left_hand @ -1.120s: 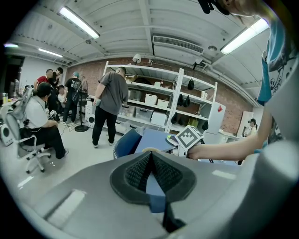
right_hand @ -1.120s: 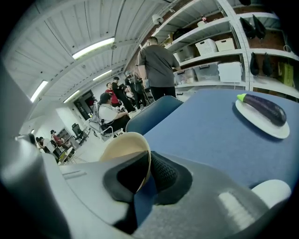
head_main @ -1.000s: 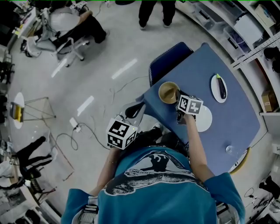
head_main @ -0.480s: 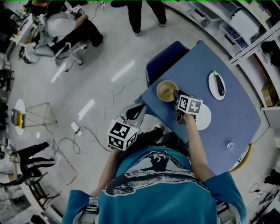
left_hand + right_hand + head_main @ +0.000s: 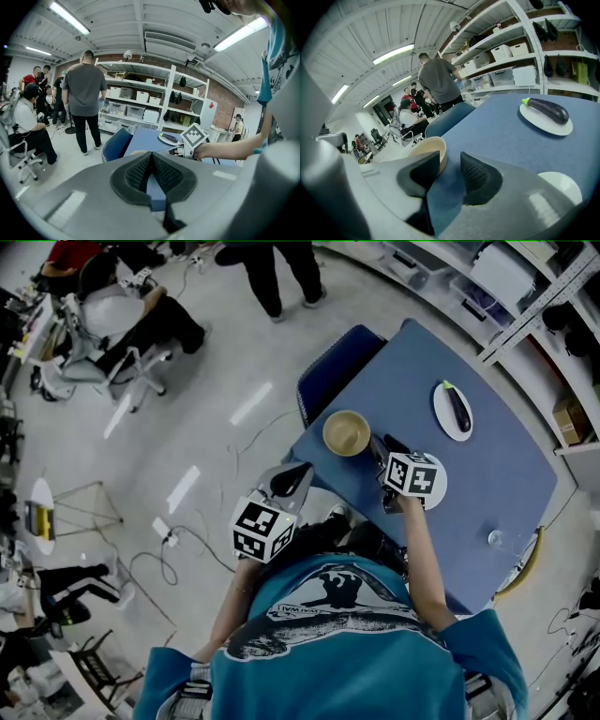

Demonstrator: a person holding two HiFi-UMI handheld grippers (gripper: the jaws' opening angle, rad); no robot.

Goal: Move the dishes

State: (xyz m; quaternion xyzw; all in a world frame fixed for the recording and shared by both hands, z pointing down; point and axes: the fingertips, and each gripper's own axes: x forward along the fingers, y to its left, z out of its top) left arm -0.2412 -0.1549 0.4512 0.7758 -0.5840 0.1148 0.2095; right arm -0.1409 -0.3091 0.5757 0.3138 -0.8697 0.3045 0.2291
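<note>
A tan bowl (image 5: 346, 432) (image 5: 429, 149) stands near the blue table's (image 5: 487, 474) left corner. My right gripper (image 5: 382, 444) (image 5: 451, 163) hovers just right of the bowl. Its jaws have just been opening and now stand open, with only tabletop between them; the bowl's rim lies just beyond the left finger. A white plate (image 5: 441, 418) (image 5: 543, 123) with a dark eggplant (image 5: 457, 409) (image 5: 549, 110) sits farther back. An empty white plate (image 5: 439, 486) (image 5: 560, 184) lies partly under the right gripper's marker cube. My left gripper (image 5: 289, 480) (image 5: 151, 157) is shut on nothing, off the table's near-left corner.
A blue chair (image 5: 330, 371) (image 5: 114, 144) stands against the table's left side. A small clear glass (image 5: 495, 538) sits near the table's right edge. Shelves with bins (image 5: 140, 105) line the wall beyond the table. A person (image 5: 85, 101) stands on the floor past the chair, and others sit further left.
My right gripper opened off the bowl's rim and drew back slightly toward me. The bowl stays near the table's corner. The left gripper has hardly moved.
</note>
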